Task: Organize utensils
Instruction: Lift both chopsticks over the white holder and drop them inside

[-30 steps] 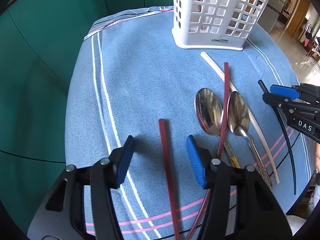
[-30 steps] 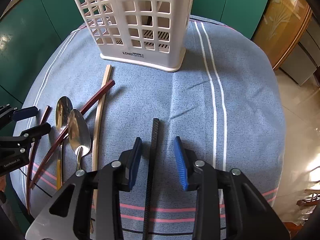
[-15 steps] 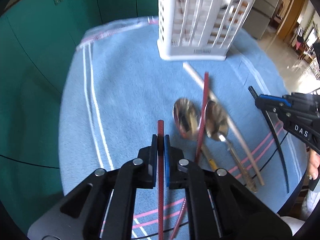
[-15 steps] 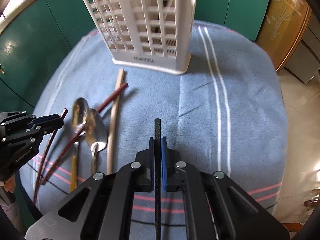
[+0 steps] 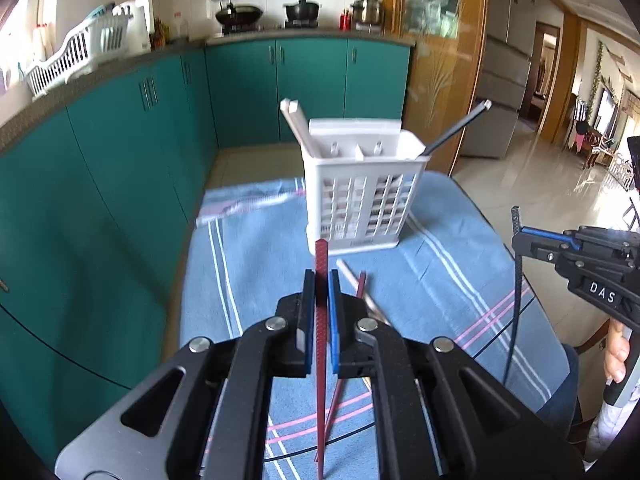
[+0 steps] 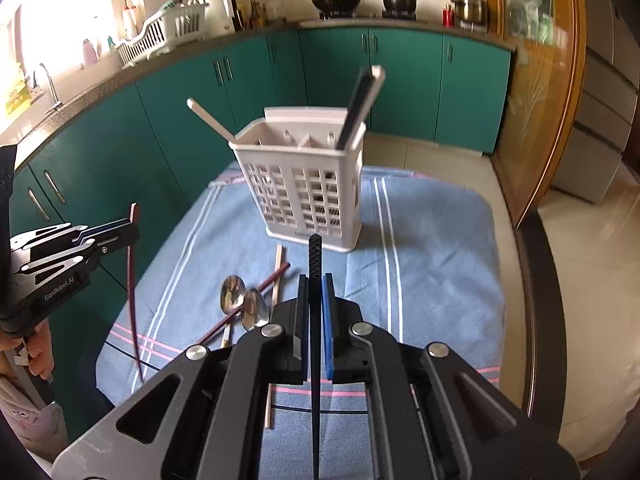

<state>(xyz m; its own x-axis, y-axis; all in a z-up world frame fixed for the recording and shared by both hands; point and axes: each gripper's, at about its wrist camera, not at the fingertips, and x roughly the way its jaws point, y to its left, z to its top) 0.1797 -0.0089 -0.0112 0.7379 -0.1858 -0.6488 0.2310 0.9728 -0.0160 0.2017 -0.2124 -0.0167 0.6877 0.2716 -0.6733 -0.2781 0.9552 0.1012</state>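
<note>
My left gripper (image 5: 321, 276) is shut on a red chopstick (image 5: 321, 256) and holds it lifted above the blue cloth. My right gripper (image 6: 315, 280) is shut on a black chopstick (image 6: 315, 252), also lifted. The white slotted utensil holder (image 5: 360, 200) stands at the back of the cloth, also in the right wrist view (image 6: 308, 184), with a cream chopstick (image 5: 294, 120) and a black chopstick (image 5: 460, 126) leaning in it. Two spoons (image 6: 244, 304), a red chopstick (image 6: 260, 292) and a cream chopstick (image 6: 277, 276) lie on the cloth.
The blue striped cloth (image 6: 432, 248) covers a small table. Teal kitchen cabinets (image 5: 120, 152) run along the left and back. A wooden door frame (image 6: 536, 120) and tiled floor lie to the right. The other gripper shows at each view's side, the right one (image 5: 520, 240) and the left one (image 6: 132, 228).
Both grippers closed on their chopsticks, then lifted them off the cloth and tilted up, so the holder's top and the kitchen came into view.
</note>
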